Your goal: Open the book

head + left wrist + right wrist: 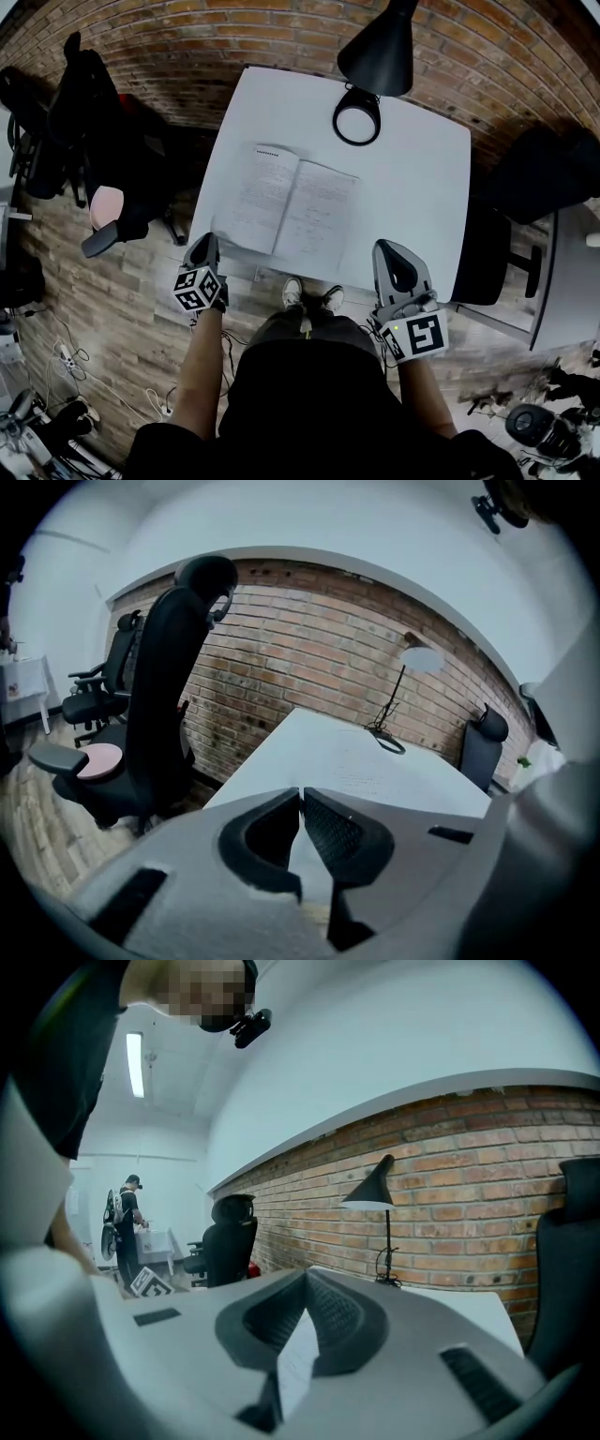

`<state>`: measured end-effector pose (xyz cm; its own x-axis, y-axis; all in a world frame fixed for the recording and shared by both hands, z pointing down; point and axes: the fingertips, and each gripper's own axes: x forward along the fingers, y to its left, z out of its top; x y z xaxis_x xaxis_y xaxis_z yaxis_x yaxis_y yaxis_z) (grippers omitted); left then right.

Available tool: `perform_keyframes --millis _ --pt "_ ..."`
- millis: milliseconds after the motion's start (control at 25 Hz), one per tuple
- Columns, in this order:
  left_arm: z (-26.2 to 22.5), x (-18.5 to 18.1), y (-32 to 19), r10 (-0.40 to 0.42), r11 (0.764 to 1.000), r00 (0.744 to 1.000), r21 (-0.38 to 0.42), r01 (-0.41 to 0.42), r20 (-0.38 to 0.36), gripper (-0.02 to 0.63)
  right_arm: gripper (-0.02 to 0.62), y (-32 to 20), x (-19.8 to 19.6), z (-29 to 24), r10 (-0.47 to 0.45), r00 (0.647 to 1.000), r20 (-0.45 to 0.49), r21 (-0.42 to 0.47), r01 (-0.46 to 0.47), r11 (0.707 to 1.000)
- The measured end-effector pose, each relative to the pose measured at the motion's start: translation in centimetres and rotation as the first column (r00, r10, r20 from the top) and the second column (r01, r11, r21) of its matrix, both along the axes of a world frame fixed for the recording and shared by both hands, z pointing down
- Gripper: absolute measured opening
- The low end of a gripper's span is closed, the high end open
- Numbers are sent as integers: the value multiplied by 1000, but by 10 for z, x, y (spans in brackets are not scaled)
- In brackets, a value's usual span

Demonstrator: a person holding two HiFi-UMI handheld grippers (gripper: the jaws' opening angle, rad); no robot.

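Book: the book [291, 202] lies open and flat on the white table [412, 178]. It is ahead of both grippers, its near left corner just beyond the left gripper's tips, and its right page is ahead and to the left of the right gripper.
Left gripper: the left gripper [204, 246] has its jaws together with nothing between them. It hangs at the table's near edge.
Right gripper: the right gripper [305, 1279] has its tips meeting. A pale sliver shows lower in the gap, probably the table seen through it. In the head view no page reaches this gripper.
Task state: judged done, since both pages face up.
Risk, book shifted: the left gripper's closed tips sit close to the book's near corner. A push forward from there could catch the page edge and crease it, or slide the book.
Risk, pages falling back: if the spine is stiff, the pages could lift or flip shut with nothing resting on them.
Risk, lamp: the black lamp [380, 56] and its ring base [357, 117] stand beyond the book from the grippers. A book shoved away from them could hit the base.
Writing on pages: lines of print are visible but too small to read.
Markers: each gripper's cube [198, 288] carries black-and-white square patterns and no words.
Brands: none legible.
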<state>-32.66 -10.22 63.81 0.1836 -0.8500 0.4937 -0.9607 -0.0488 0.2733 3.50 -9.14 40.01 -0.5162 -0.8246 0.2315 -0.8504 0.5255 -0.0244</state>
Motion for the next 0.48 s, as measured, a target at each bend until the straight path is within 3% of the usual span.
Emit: perform_keyframes --millis 200,400,480 --pt "7 0 5 46 998 996 -34 -44 72 32 14 4 -2 1 1 1000 14 18 -1 1000" --pt "12 -3 5 44 997 997 -62 -40 66 32 14 10 0 4 12 1000 4 -10 -12 1000" --pt "16 -3 6 67 994 993 -93 -58 100 32 14 13 1 4 14 1000 1 -10 -14 1000"
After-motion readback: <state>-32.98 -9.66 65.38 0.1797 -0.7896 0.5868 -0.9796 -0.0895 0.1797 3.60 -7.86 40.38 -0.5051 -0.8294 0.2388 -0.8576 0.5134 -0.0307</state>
